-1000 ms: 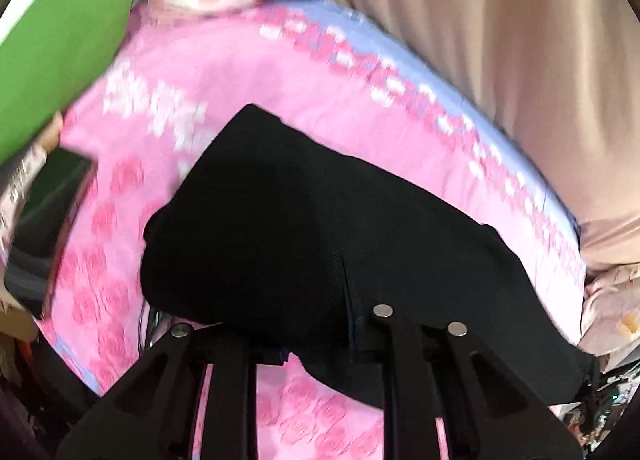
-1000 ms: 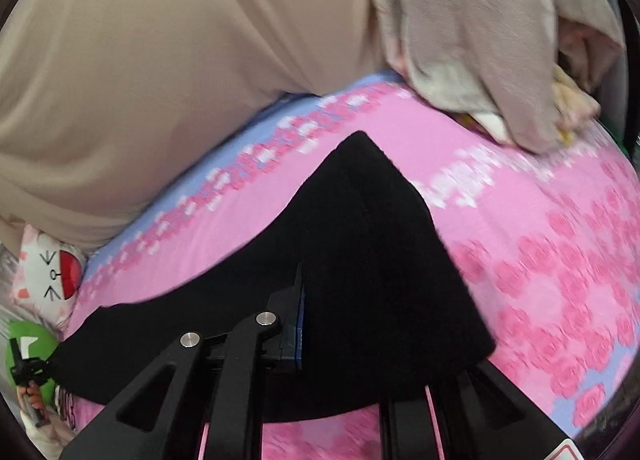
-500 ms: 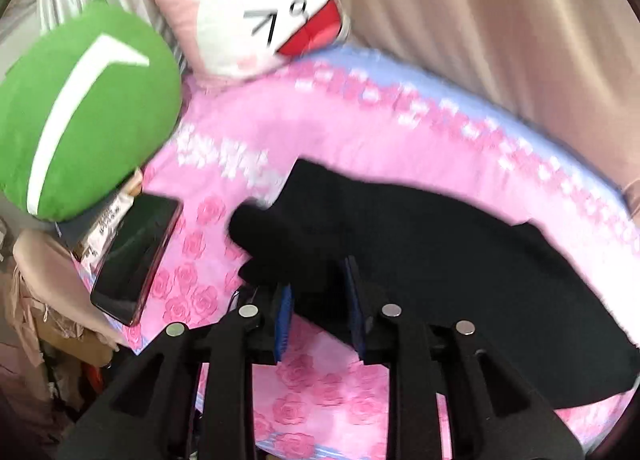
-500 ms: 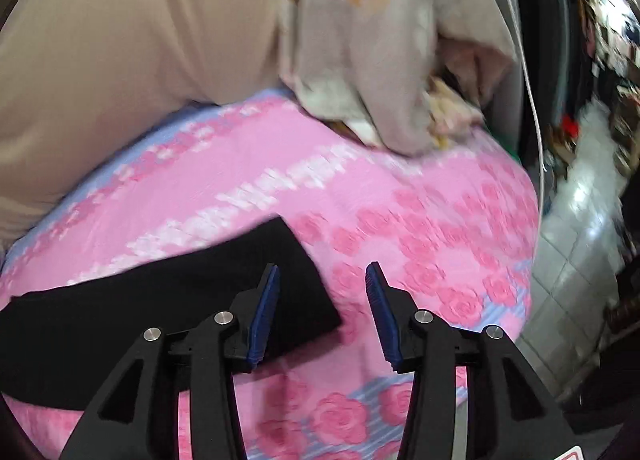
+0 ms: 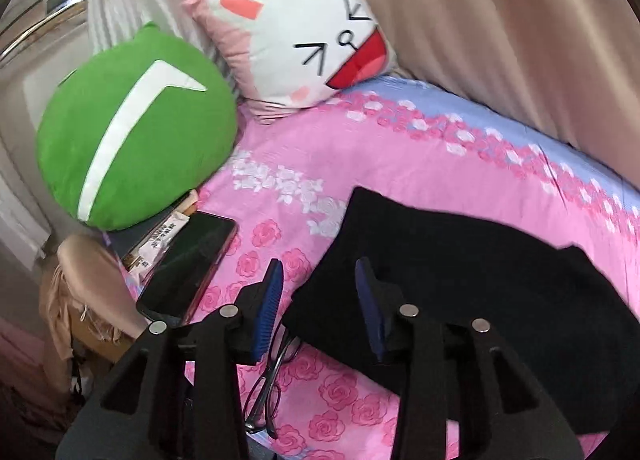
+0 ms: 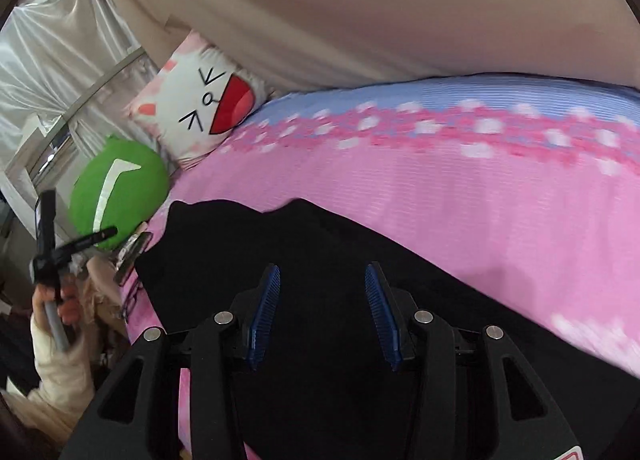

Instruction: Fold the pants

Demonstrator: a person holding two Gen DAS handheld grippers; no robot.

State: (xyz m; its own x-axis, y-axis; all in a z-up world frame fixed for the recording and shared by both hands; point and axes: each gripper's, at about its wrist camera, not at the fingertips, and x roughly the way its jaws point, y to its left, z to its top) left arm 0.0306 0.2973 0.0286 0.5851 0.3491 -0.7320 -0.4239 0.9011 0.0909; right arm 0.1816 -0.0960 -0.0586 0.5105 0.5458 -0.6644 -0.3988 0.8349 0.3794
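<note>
The black pants [image 5: 460, 260] lie folded flat on the pink rose-patterned bed sheet [image 5: 360, 156]. My left gripper [image 5: 318, 266] hovers over their left end. Its jaws are opening; the blue pads stand apart and do not press the cloth, whose corner shows below and between them. In the right wrist view the pants [image 6: 280, 244] fill the lower middle. My right gripper [image 6: 322, 268] hangs above them, open, with nothing pinched. A person's hand [image 6: 60, 310] holds a black tool at that view's left edge.
A green round cushion [image 5: 132, 132] and a pink bunny pillow [image 5: 296, 32] sit at the head of the bed. A dark phone [image 5: 188, 260] and glasses [image 5: 268, 388] lie near the bed's left edge. A beige curtain [image 5: 500, 40] runs along the far side.
The left gripper let go of the pants' end, drew back and tilted up. The right gripper released the other end and swung left, so it now hangs over the folded pants.
</note>
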